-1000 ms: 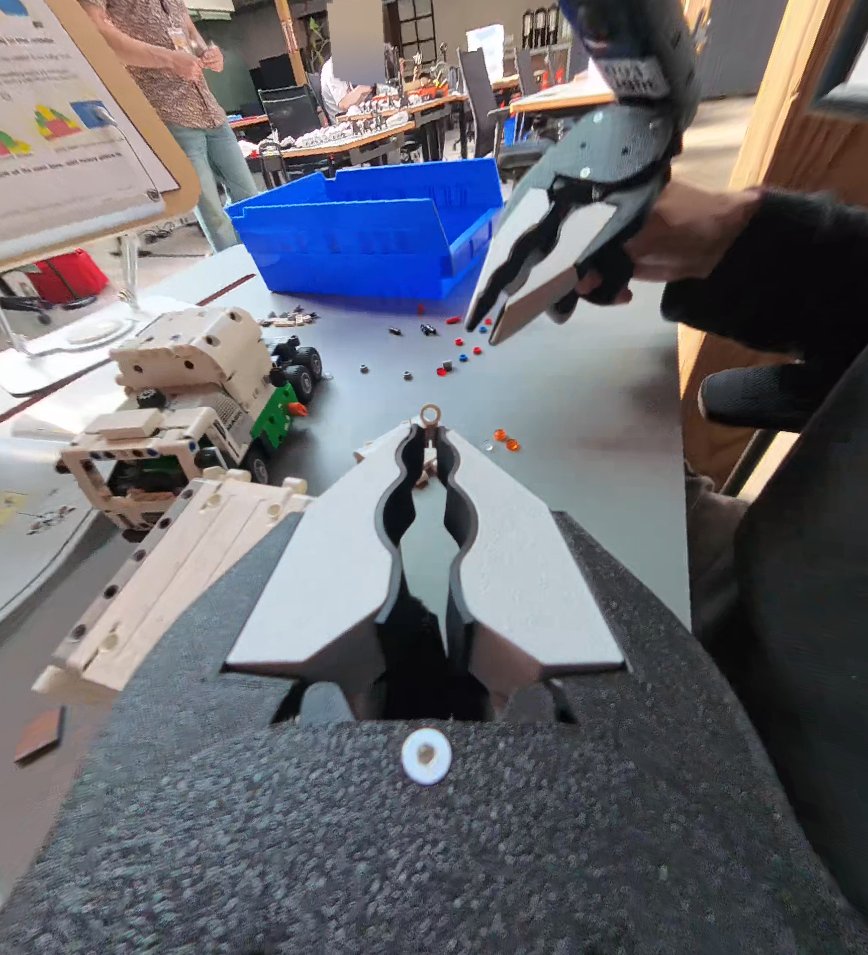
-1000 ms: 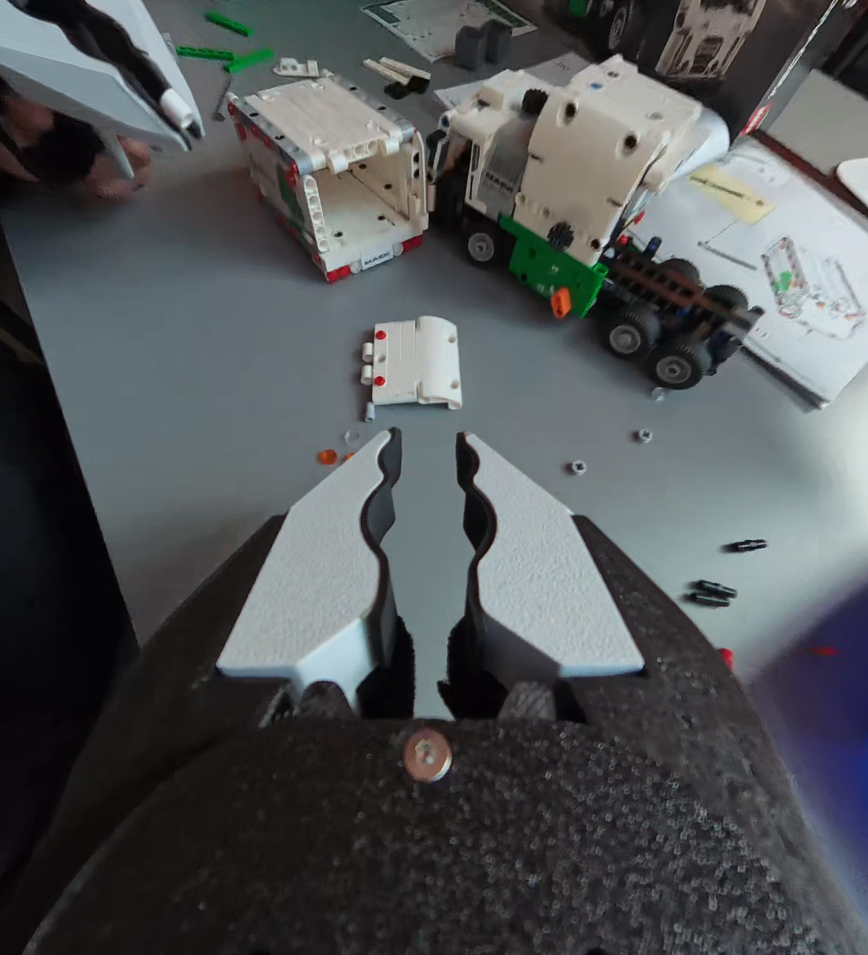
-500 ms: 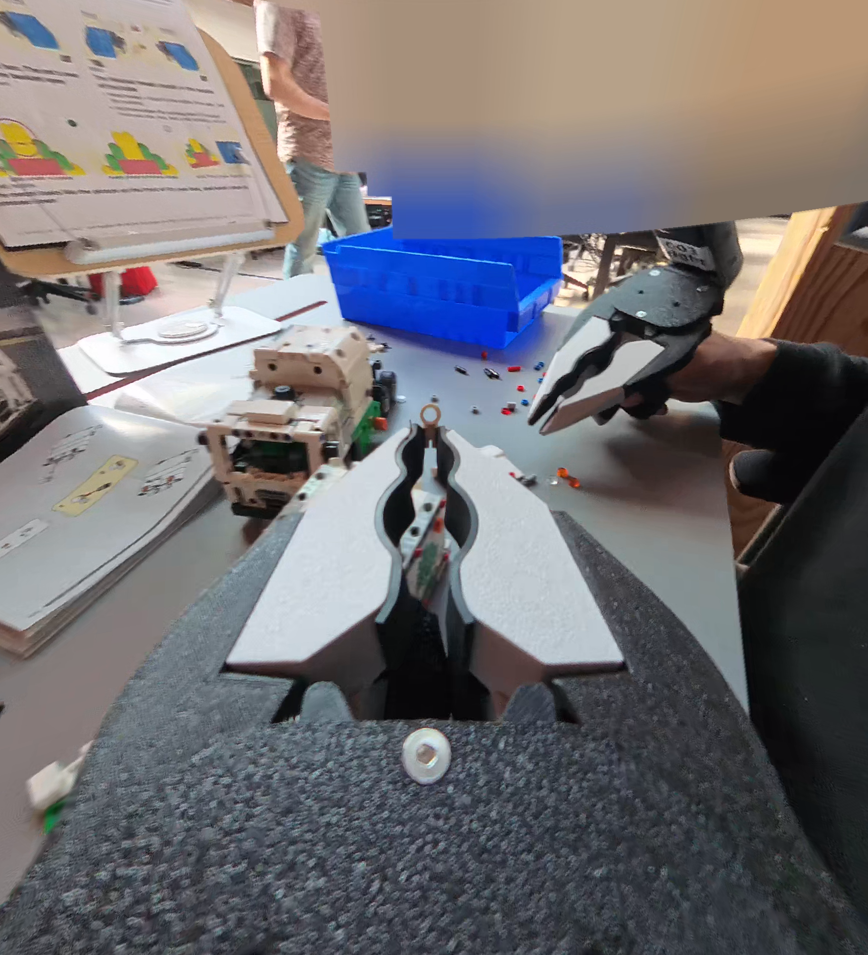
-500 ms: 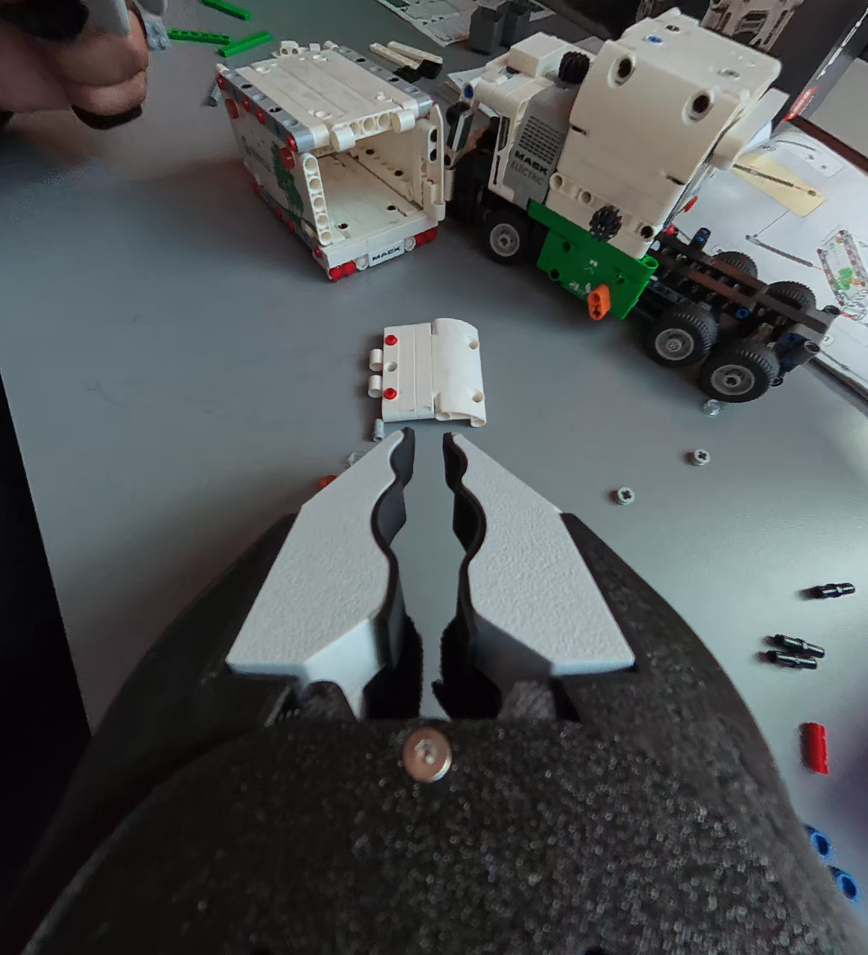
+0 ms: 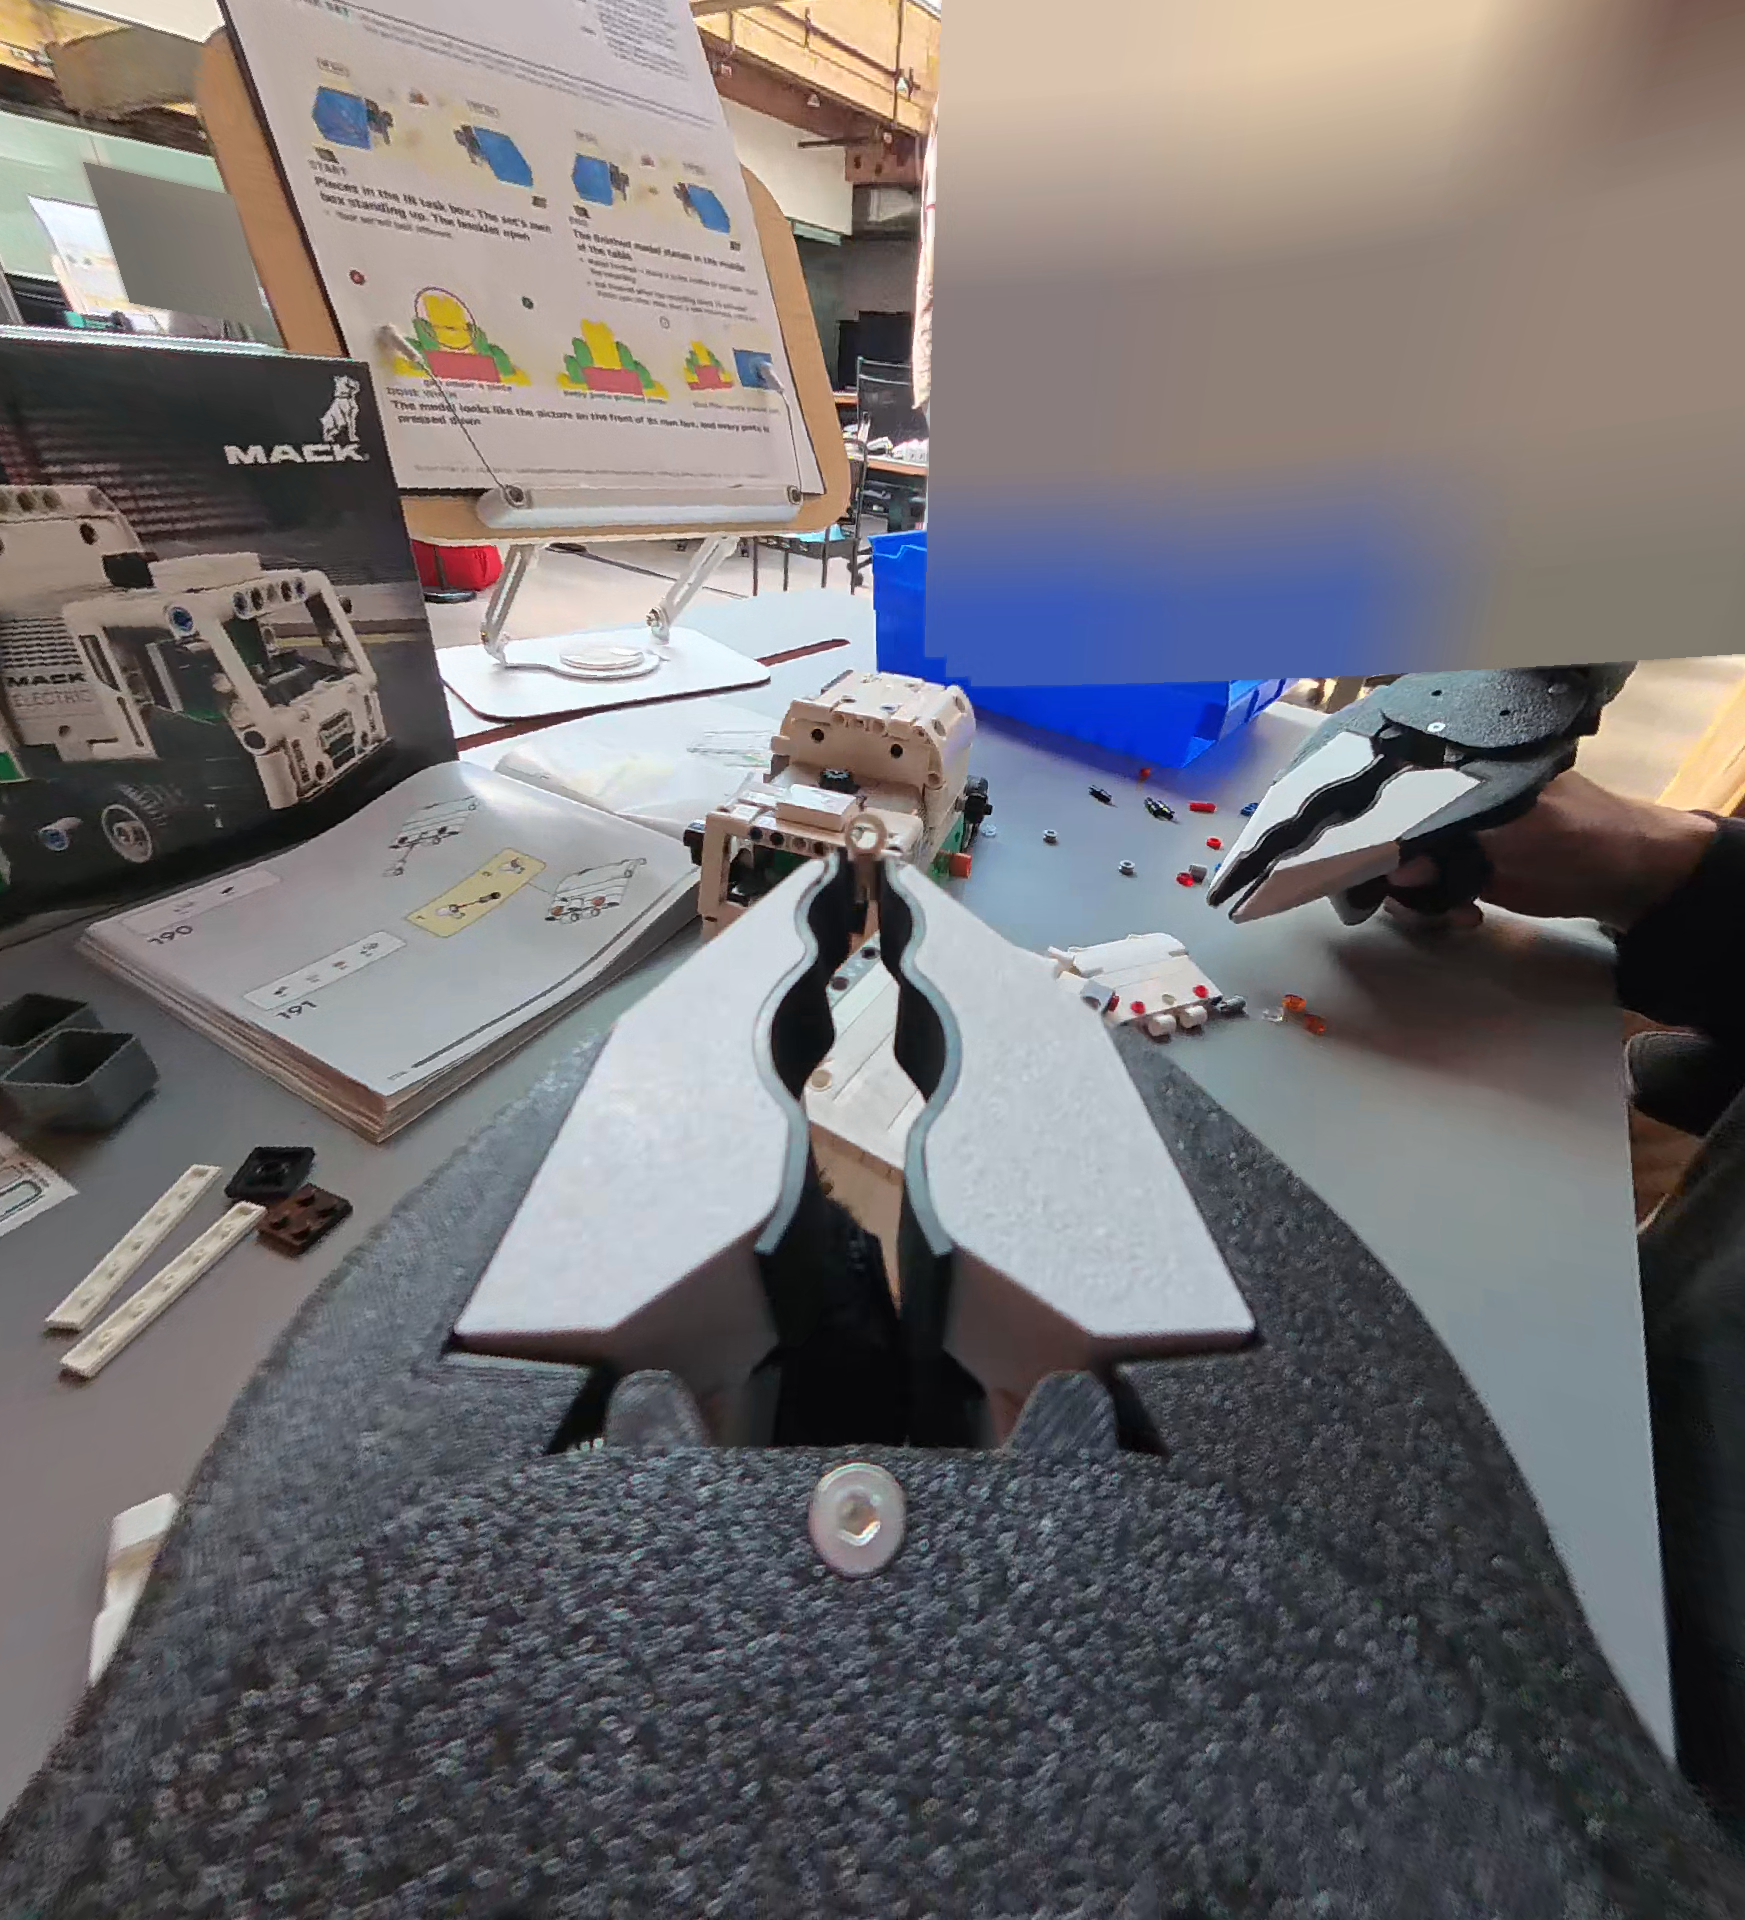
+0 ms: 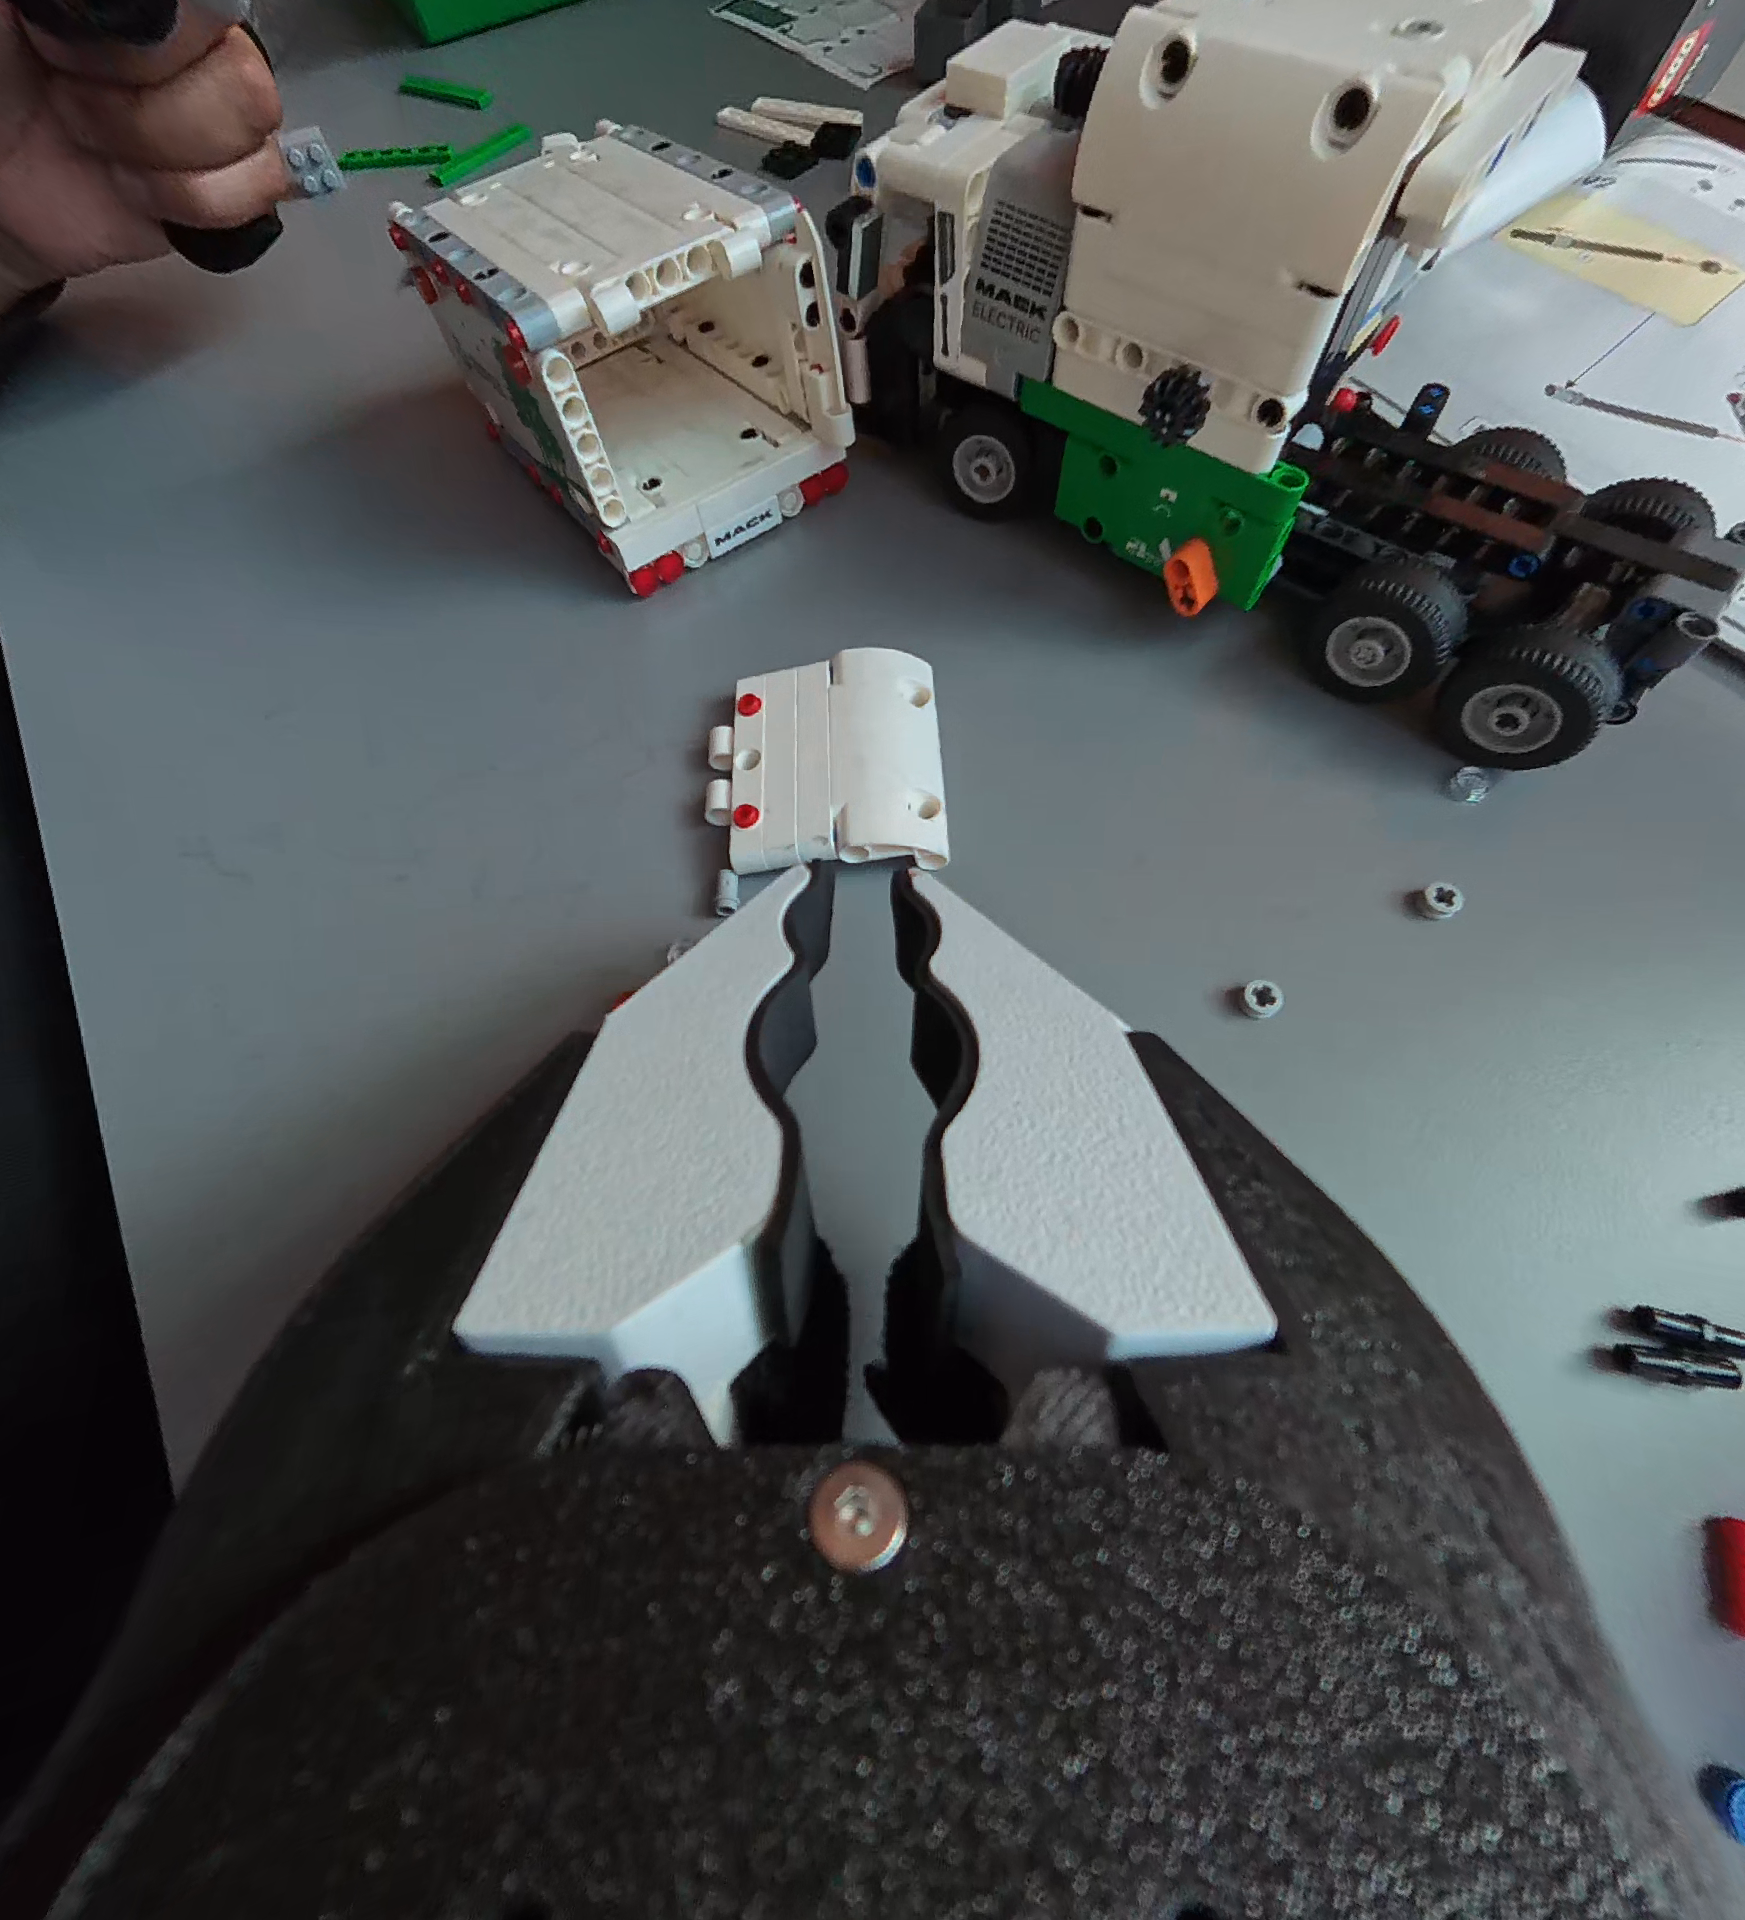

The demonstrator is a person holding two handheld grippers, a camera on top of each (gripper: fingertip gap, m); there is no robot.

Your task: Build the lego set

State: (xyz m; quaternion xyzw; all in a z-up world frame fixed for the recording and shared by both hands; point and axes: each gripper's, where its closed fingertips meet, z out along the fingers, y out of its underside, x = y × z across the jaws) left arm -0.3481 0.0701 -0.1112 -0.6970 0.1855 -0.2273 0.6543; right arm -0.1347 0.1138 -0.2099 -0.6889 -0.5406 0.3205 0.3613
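My left gripper (image 5: 863,862) is shut on a small ring-ended piece (image 5: 864,834) and holds it above the white box body (image 5: 863,1049), which shows between the fingers. Beyond it stands the white and green truck (image 5: 868,748). My right gripper (image 6: 852,883) is open with a narrow gap, empty, low over the grey table (image 6: 328,727). Its tips are just short of the small white panel with red studs (image 6: 847,758). The box body (image 6: 639,343) and truck (image 6: 1190,260) stand behind the panel. The right gripper (image 5: 1226,904) and panel (image 5: 1138,966) also show in the left wrist view.
An open instruction booklet (image 5: 380,935), the set's box (image 5: 151,623), a sheet on a stand (image 5: 535,260) and a blue bin (image 5: 1107,717) line the far side. Loose pins (image 6: 1678,1351), small round parts (image 6: 1261,997), white strips (image 5: 151,1268) and grey cups (image 5: 68,1060) lie about. A hand (image 6: 68,135) is at top left.
My left gripper has swung left, still shut on the ring-ended piece, bringing the booklet and box into view. My right gripper has moved forward to the white panel and its jaws have narrowed.
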